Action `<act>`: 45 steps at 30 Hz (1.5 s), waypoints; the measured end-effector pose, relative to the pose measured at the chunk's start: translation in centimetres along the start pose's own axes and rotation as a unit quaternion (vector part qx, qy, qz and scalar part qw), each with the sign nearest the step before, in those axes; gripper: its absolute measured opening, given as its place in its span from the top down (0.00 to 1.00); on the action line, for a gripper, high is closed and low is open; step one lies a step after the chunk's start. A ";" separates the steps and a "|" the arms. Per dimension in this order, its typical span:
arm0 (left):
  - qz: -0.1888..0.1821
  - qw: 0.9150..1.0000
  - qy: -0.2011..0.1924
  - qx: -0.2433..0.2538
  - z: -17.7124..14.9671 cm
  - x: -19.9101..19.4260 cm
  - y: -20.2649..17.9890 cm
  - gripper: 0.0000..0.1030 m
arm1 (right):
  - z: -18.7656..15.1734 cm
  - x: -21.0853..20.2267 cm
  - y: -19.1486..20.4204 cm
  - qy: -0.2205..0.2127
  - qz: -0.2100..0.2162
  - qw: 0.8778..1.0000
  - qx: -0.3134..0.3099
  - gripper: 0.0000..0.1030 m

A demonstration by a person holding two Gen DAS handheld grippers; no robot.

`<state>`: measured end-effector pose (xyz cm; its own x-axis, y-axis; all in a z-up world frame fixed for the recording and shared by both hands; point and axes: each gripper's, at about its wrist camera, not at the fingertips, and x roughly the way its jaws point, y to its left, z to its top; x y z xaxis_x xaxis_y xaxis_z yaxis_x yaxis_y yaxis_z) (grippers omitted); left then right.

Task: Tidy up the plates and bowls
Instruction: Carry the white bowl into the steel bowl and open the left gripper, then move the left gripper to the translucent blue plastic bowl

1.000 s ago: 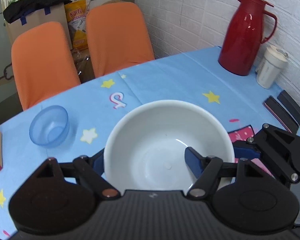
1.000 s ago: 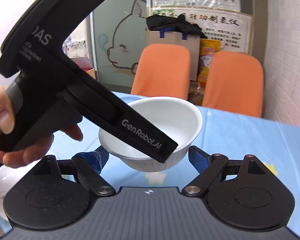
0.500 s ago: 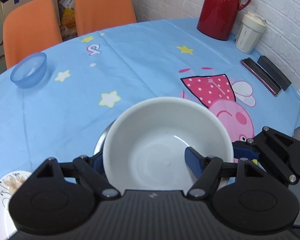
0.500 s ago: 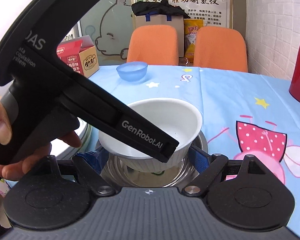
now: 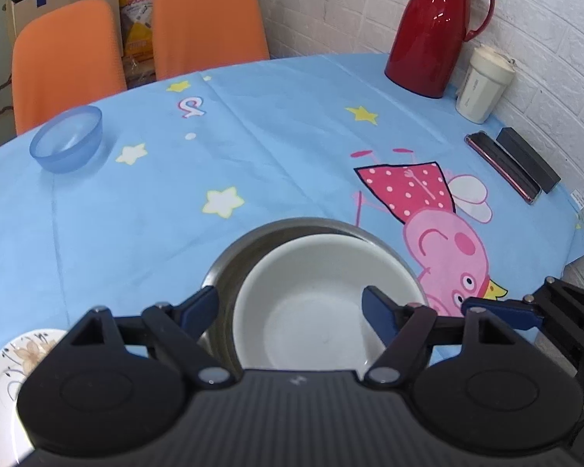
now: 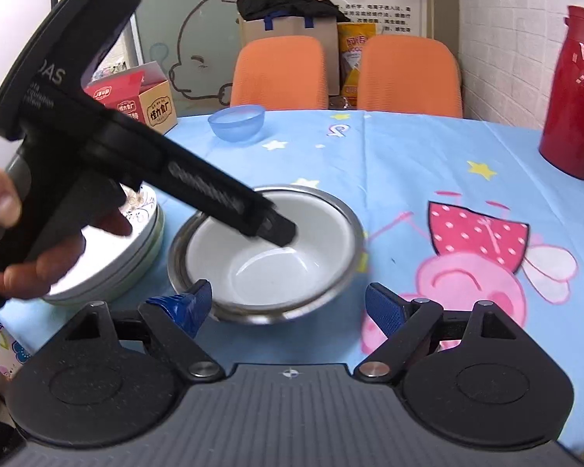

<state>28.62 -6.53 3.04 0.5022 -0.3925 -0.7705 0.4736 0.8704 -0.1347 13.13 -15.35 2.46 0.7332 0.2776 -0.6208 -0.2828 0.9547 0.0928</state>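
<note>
A blue bowl [image 5: 67, 138] is seen far left on the blue-clothed surface [image 5: 284, 124], a red flask [image 5: 434, 29] and a cream cup [image 5: 482, 85] far right, with stacked patterned plates [image 6: 136, 241] left of the steel bowl [image 6: 346, 229]. "DAS" can be read on the left gripper [image 5: 292, 313] body. The white bowl [image 5: 315, 303] is nested inside the steel bowl. The left jaws are spread wide about its near rim, touching nothing clearly. The right gripper [image 6: 288, 305] is held just short of the steel bowl, jaws wide and empty.
</note>
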 end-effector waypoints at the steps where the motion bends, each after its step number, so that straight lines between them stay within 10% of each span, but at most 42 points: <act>1: 0.004 1.000 -0.003 0.000 0.0 -0.2 0.0 0.27 | -0.2 -0.5 -0.3 0.000 -0.005 1.000 0.007 0.29; 5: 0.011 1.000 -0.009 -0.005 -0.3 -0.8 -0.1 0.24 | -1.2 -2.2 -1.5 -0.022 -0.017 0.999 0.041 0.29; 7: 0.014 1.000 -0.015 -0.009 -0.5 -1.2 0.0 0.03 | -1.4 -2.6 -2.3 -0.031 -0.025 0.998 0.057 0.29; 16: 0.048 0.998 -0.043 -0.007 0.4 -3.1 2.4 0.03 | 3.9 -1.2 -5.4 -0.070 -0.039 0.996 0.025 0.29; 29: 0.143 0.986 -0.033 -0.080 5.1 -0.4 15.3 0.03 | 17.7 14.7 -4.1 -0.033 0.040 0.992 -0.116 0.29; 36: 0.152 0.972 -0.071 -0.166 8.8 1.3 23.2 0.03 | 18.7 21.7 0.1 0.018 0.102 0.980 -0.172 0.29; 45: 0.130 0.977 -0.055 -0.161 12.6 7.6 25.8 0.03 | 18.9 26.2 3.8 0.049 0.138 0.969 -0.201 0.29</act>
<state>53.77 9.18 1.60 0.6578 -0.1604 -0.7359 0.0773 0.9863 -0.1459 42.99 -2.44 1.26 0.5394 0.4860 -0.6876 -0.6917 0.7214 -0.0328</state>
